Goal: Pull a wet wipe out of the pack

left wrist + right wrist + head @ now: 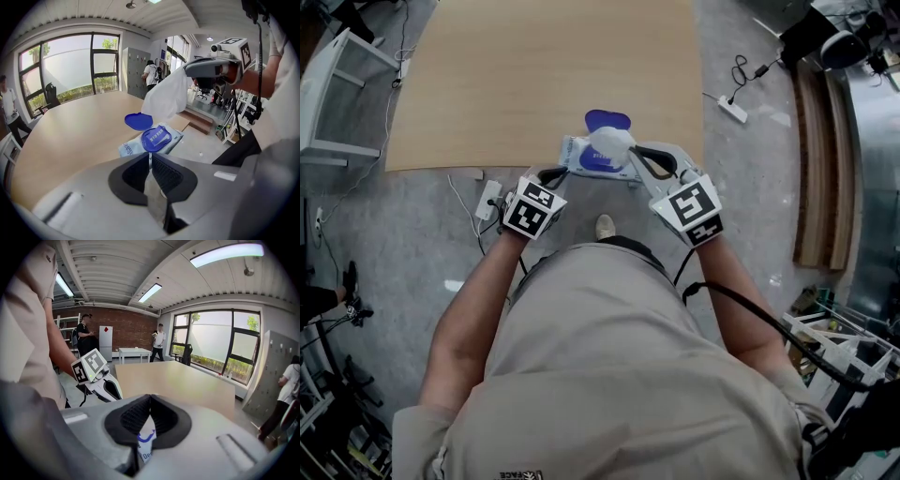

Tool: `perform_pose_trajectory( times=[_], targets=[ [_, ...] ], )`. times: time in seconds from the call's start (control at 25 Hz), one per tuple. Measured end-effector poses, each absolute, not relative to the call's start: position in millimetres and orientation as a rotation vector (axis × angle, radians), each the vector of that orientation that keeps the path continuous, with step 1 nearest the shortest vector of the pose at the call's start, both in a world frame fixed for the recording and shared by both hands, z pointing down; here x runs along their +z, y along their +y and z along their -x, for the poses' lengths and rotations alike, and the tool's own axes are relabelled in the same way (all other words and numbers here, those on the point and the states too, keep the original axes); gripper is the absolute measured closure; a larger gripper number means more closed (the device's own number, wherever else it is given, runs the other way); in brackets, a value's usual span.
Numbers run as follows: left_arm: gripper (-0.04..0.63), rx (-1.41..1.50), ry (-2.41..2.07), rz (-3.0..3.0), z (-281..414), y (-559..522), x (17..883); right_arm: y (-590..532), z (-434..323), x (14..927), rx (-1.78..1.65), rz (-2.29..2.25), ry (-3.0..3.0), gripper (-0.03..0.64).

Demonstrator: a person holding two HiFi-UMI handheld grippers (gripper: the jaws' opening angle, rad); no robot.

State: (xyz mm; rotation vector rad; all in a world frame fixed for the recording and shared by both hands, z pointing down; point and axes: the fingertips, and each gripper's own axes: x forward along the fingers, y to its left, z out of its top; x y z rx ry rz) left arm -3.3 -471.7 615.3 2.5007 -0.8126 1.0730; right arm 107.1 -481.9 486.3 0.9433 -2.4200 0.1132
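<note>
Wet wipe (165,96) hangs lengthwise from right gripper (187,72) (above pack (131,147)).

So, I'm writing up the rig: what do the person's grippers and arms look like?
The left gripper and right gripper are light grey plastic with black ribbed pads, each carrying a white cube with black square markers. A black cable runs beside the right forearm. The person wears a beige short-sleeved shirt.

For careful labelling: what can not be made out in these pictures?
- Opening of the pack: head view, the wipe covers most of it.
- Print on the pack: left gripper view, too small.
- Most of the wipe: right gripper view, the right gripper hides it.
</note>
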Motion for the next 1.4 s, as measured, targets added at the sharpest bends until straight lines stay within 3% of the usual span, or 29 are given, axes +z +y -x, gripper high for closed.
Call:
perform_pose_trajectory(
  times=[1.04,1.4],
  targets=[
    [0.569,0.448,-0.667,-2.86,92.7,-239.3,416.6,-240.3,-52.9,392.5,0.146,-1.331,-2.339,0.614],
    [0.581,0.411,-0.611,-2.952,52.8,-121.3,370.4,-124.0,-71.5,362.4,0.085,-1.293,-2.406,0.614]
  ],
)
